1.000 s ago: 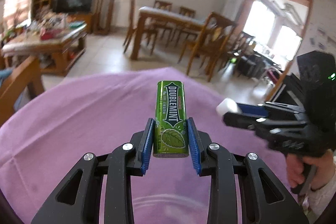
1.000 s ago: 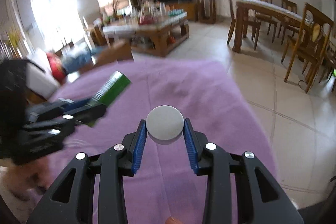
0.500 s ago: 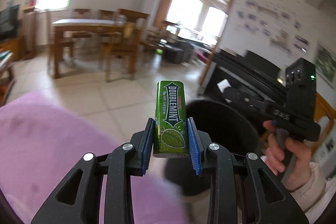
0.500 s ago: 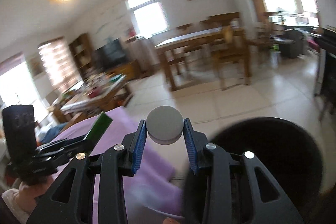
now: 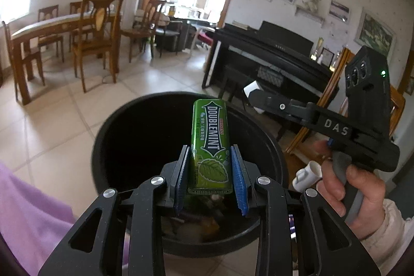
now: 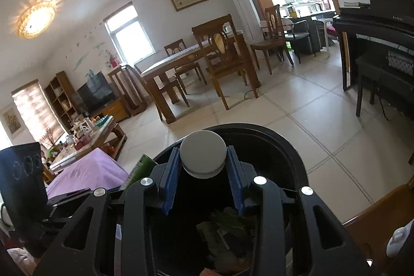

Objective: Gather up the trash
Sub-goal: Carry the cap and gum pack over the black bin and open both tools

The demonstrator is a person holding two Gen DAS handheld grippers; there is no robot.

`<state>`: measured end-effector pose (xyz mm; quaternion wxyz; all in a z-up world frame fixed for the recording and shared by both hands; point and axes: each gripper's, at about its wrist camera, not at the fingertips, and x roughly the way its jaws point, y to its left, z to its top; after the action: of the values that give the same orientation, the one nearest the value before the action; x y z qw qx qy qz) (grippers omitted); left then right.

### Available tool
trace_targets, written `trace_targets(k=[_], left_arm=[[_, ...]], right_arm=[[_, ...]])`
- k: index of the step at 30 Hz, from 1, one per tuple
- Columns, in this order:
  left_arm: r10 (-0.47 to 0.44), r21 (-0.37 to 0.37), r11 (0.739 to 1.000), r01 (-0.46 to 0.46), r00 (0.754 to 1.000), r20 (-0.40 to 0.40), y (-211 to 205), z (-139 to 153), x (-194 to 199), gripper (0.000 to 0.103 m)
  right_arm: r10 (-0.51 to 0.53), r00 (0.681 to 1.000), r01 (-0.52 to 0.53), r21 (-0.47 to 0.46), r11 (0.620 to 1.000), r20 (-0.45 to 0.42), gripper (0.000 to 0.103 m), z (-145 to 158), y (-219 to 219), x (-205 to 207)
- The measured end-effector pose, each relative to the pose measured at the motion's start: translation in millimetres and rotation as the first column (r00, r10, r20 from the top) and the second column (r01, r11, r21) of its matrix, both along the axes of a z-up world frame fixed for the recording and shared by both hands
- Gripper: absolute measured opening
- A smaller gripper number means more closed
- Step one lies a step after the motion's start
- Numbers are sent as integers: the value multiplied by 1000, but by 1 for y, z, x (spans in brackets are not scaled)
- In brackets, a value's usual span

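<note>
My left gripper (image 5: 210,167) is shut on a green Doublemint gum pack (image 5: 210,144), held upright over the open black trash bin (image 5: 124,126). My right gripper (image 6: 203,170) is shut on a round white cap-like object (image 6: 202,156), also over the bin (image 6: 292,154). Trash lies in the bin's bottom. In the left wrist view the right gripper (image 5: 252,92) reaches in from the right, held by a hand (image 5: 357,188), with the white object at its tip. In the right wrist view the gum pack's green edge (image 6: 141,166) shows at the left.
The purple-covered table (image 5: 28,211) lies at the lower left. A black piano (image 5: 271,53) stands behind the bin, a wooden dining table with chairs (image 5: 64,32) further back. A small white plastic piece (image 5: 308,175) shows near the hand. Tiled floor surrounds the bin.
Both grippers have swung to the right, from above the purple table to above the black bin. Each keeps its hold: the gum pack on the left, the white round object on the right.
</note>
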<state>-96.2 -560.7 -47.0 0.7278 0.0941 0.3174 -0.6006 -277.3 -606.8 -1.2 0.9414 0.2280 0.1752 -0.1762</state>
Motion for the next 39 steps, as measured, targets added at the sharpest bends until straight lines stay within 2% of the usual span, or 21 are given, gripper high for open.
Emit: trace_targets(k=[5,12,13,14,15,16,19,21,27,37,39], left_arm=[[-3,35,999,2,1000,17,-15,-12,-4,31],[-6,75,997,1,998,62,-23,-11,-9,32],[-5,78,997,-1,997,77,-23,-10,-11,40],[-1,80,997,-7,996,94,-22,-8,-13,49],[10,78,997,-19,994,112,-24,-3,-20,71],[25,68,997,-35,990,139,-23,-1,-23,86],[25,48,998,-35,980,199,-17,7,-31,94],[17,52,998,-29,975,224,-16,11,-36,97],[-3,40,999,-7,968,251,-5,19,-45,97],[58,-11,998,-57,972,226,28,36,-36,98],[65,-16,998,-63,974,216,37,37,-34,98]], right_arm=[[-2,1000,2,20,1000,2,35,-7,-6,4],[4,1000,-5,30,1000,14,38,-11,-8,1],[7,1000,-7,32,999,19,39,-10,-9,1],[8,1000,-9,35,999,23,48,-11,-10,0],[10,1000,-11,40,999,29,58,-10,-12,-1],[10,999,-11,43,999,36,76,-11,-13,-2],[13,999,-15,47,999,46,79,-10,-15,-5],[10,999,-12,43,999,45,79,-10,-14,-5],[12,999,-14,40,999,45,84,-7,-13,-5],[29,999,-30,18,999,32,89,3,-2,4],[34,999,-35,13,999,28,94,5,2,8]])
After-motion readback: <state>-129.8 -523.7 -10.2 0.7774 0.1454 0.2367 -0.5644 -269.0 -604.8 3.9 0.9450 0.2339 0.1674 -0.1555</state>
